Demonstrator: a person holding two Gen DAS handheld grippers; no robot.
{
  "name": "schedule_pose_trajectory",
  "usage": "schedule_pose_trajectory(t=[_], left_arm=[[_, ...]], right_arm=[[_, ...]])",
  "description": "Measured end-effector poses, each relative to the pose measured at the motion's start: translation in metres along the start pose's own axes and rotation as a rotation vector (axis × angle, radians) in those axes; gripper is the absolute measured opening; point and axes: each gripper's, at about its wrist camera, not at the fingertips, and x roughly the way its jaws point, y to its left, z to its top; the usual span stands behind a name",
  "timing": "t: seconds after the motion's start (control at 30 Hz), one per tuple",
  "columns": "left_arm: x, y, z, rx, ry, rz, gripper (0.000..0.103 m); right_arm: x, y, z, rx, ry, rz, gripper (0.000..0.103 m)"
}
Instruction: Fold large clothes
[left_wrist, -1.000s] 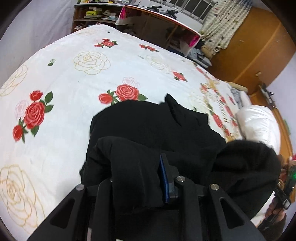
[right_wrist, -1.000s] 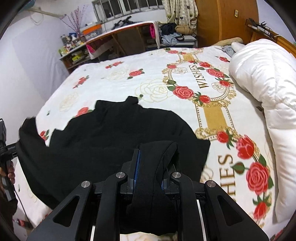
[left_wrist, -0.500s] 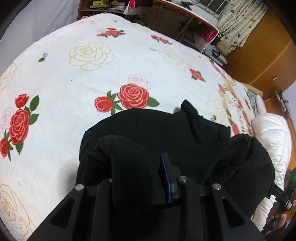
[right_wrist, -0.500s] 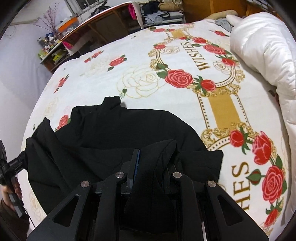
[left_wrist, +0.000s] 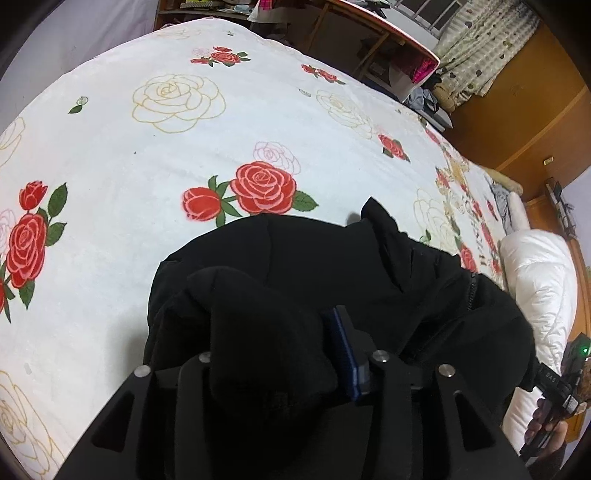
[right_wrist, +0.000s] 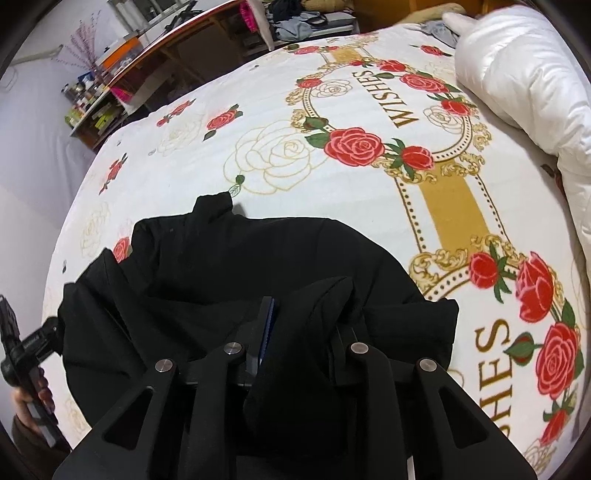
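A large black garment (left_wrist: 314, 258) lies bunched on the rose-print bedspread (left_wrist: 147, 147); it also shows in the right wrist view (right_wrist: 240, 266). My left gripper (left_wrist: 280, 339) is shut on a thick fold of its near left edge, the cloth draped over the fingers. My right gripper (right_wrist: 306, 332) is shut on a fold of its near right edge. Both held edges are lifted and carried over the lower layer. A pointed corner of the garment (right_wrist: 214, 203) sticks out at the far side. The right gripper's handle (left_wrist: 561, 384) shows at the left view's right edge.
A white duvet (right_wrist: 524, 74) is heaped along the bed's right side. A desk (right_wrist: 177, 33) and cluttered shelves (right_wrist: 88, 103) stand past the far edge of the bed, with a wooden wardrobe (left_wrist: 517, 110) beyond. Open bedspread (right_wrist: 351, 147) lies beyond the garment.
Both grippers have moved forward and lower over the bed with the held edges. The garment's near half now lies further over its far half.
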Motion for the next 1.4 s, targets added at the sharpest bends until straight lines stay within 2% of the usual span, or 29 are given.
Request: schedule_pose_trajectory(t=[0.1,0.17,0.2,0.23,0.3,0.4,0.53,0.63,0.7,0.77,0.8,0.87,0.93,1.0,1.03,1.07,1.13,1.23,1.4], left_arm=[[-0.008,0.0,0.003,-0.017,-0.009,-0.038,0.061],[-0.016,-0.001,0.007,-0.031,-0.023,-0.051,0.072],[-0.022,-0.002,0.01,-0.022,-0.048,-0.04,0.076],[-0.03,-0.004,0.012,-0.005,-0.088,-0.009,0.079],[-0.048,-0.008,0.016,0.026,-0.165,0.035,0.081],[-0.06,-0.008,0.016,0.039,-0.172,0.052,0.082],[-0.069,-0.018,0.002,0.098,-0.189,0.069,0.082],[-0.077,-0.037,-0.02,0.195,-0.209,0.064,0.082],[-0.075,-0.047,-0.034,0.232,-0.19,0.031,0.082],[-0.061,-0.06,-0.048,0.271,-0.136,0.023,0.082],[-0.054,-0.067,-0.055,0.301,-0.126,0.022,0.082],[-0.037,-0.082,-0.069,0.37,-0.106,0.039,0.082],[-0.016,-0.091,-0.077,0.395,-0.065,0.032,0.082],[0.008,-0.093,-0.081,0.404,-0.011,0.067,0.082],[0.018,-0.09,-0.081,0.385,-0.002,0.132,0.082],[0.021,-0.088,-0.081,0.381,-0.029,0.166,0.082],[0.025,-0.086,-0.078,0.41,-0.064,0.185,0.082],[0.039,-0.077,-0.068,0.421,-0.055,0.283,0.082],[0.049,-0.06,-0.053,0.397,-0.053,0.324,0.082]], right_arm=[[-0.002,-0.001,0.001,0.017,-0.003,-0.003,0.029],[-0.006,0.001,0.003,0.019,-0.012,0.005,0.047],[-0.012,0.001,0.005,0.019,-0.035,0.003,0.064],[-0.02,0.003,0.008,0.013,-0.075,-0.022,0.073],[-0.034,0.004,0.014,0.024,-0.127,-0.033,0.074],[-0.041,0.003,0.013,0.044,-0.141,-0.035,0.074],[-0.06,0.014,-0.007,-0.008,-0.244,-0.098,0.074],[-0.082,0.032,-0.029,-0.137,-0.352,-0.169,0.074],[-0.089,0.047,-0.048,-0.25,-0.416,-0.193,0.074],[-0.079,0.06,-0.064,-0.36,-0.38,-0.167,0.074],[-0.064,0.068,-0.072,-0.416,-0.307,-0.129,0.074],[-0.041,0.077,-0.08,-0.465,-0.234,-0.102,0.074],[-0.013,0.086,-0.085,-0.487,-0.18,-0.079,0.074],[0.017,0.091,-0.081,-0.459,-0.106,-0.075,0.074],[0.031,0.091,-0.077,-0.442,-0.095,-0.094,0.074],[0.041,0.09,-0.072,-0.423,-0.097,-0.093,0.074],[0.054,0.084,-0.06,-0.37,-0.091,-0.098,0.074],[0.067,0.077,-0.043,-0.334,-0.082,-0.134,0.074],[0.089,0.071,-0.024,-0.321,-0.031,-0.217,0.074]])
